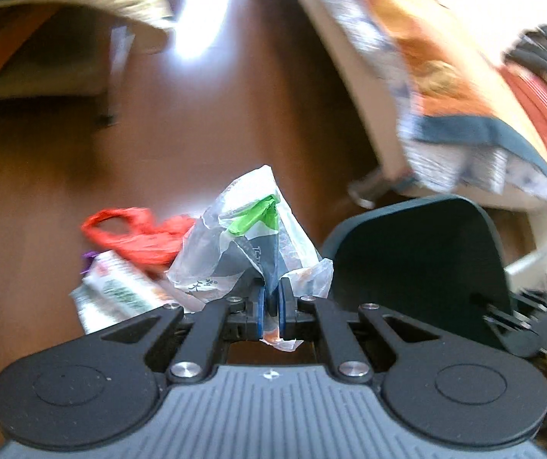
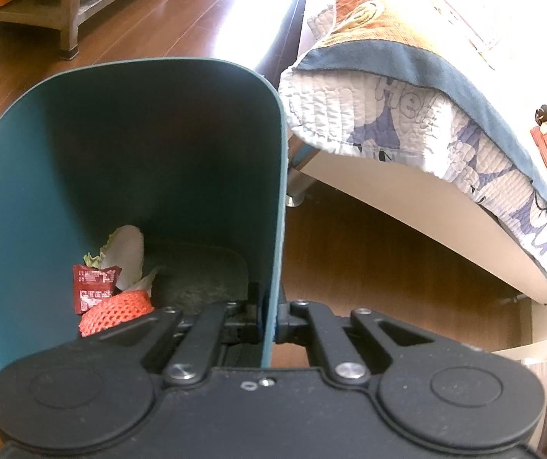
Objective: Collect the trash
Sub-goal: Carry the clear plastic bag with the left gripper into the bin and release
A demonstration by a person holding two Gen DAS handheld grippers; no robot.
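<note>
Left wrist view first, and it's blurry: the left gripper has its jaws pinched nearly together on a crumpled clear plastic wrapper with a green patch, which sticks up toward twelve o'clock from the blue pads. Off at ten o'clock from the grip, a red plastic bag lies on the brown wood floor, and a white printed packet sits just below it at nine o'clock. At three o'clock stands the dark teal bin, its open mouth toward the camera. A quilted bedspread hangs over at one o'clock.

Over to the right wrist view, much sharper: the right gripper is clamped tight on the bin's thin right wall, one finger inside, one outside. Down in the bin at nine o'clock from the grip lie a red sachet, an orange foam net and a pale leafy scrap. The bedspread drapes at two o'clock, a wooden bench at eleven
</note>
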